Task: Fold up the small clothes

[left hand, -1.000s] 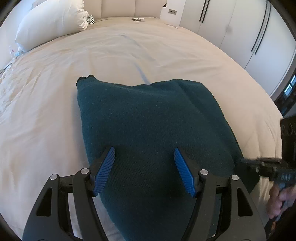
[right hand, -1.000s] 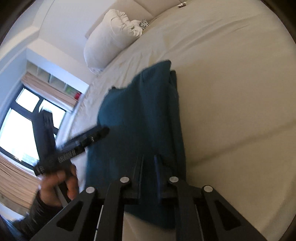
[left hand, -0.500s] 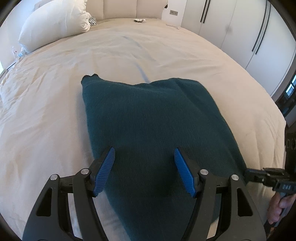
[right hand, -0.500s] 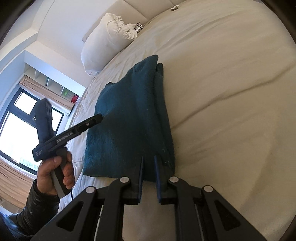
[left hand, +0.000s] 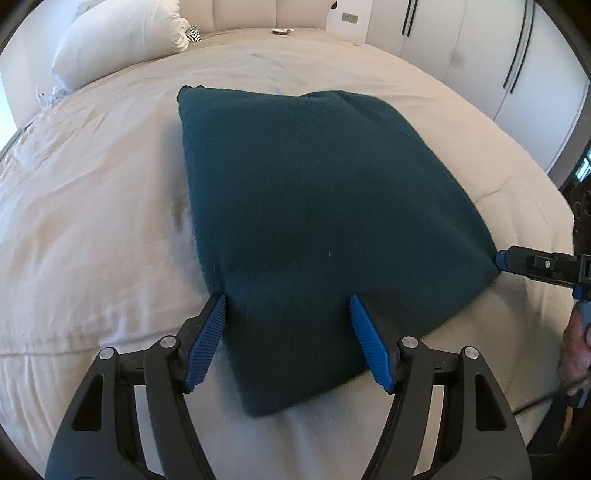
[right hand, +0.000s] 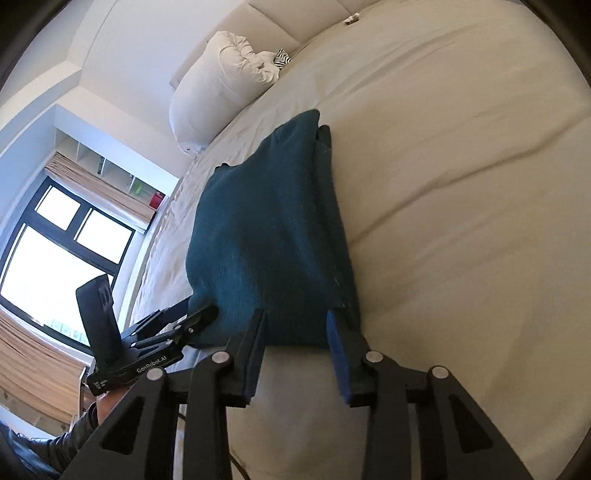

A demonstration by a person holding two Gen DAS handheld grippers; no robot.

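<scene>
1. Teal knit garment (left hand: 325,206): it lies folded into a thick rectangle on the cream bedspread (left hand: 92,221), near the foot edge of the bed, layered edges showing along one side in the right wrist view (right hand: 266,236).

2. Left gripper (left hand: 288,339): tongs wide, nothing clamped. The blue pads (left hand: 207,343) straddle the near left corner of the garment, hovering over or just brushing the knit; we cannot tell which.

3. Right gripper (right hand: 295,343): its jaws have just been opening and stand at a moderate gap. The garment's near edge lies at the mouth between the tips, but the pads do not press on it, so we read this as a release.

4. Step in hand, as we judge it: a fold has just been laid and let go; both tools are at the near edge, either squaring the bundle or setting up one more fold.

5. Next move, our guess: if another fold is wanted, both tongs must bite through every layer at the two near corners, lift together and carry toward the far edge. The thick, soft knit may slip or splay if only the top layer is caught.

6. Around, left to right in the left wrist view: white pillow (left hand: 118,37) at the head, a small striped item (left hand: 192,35) beside it, a small object (left hand: 282,31) far back, wardrobe doors (left hand: 480,55) at right.

7. In the way: nothing sits on the bedspread close to the garment. The two tools work close together, so they could crowd each other.
</scene>
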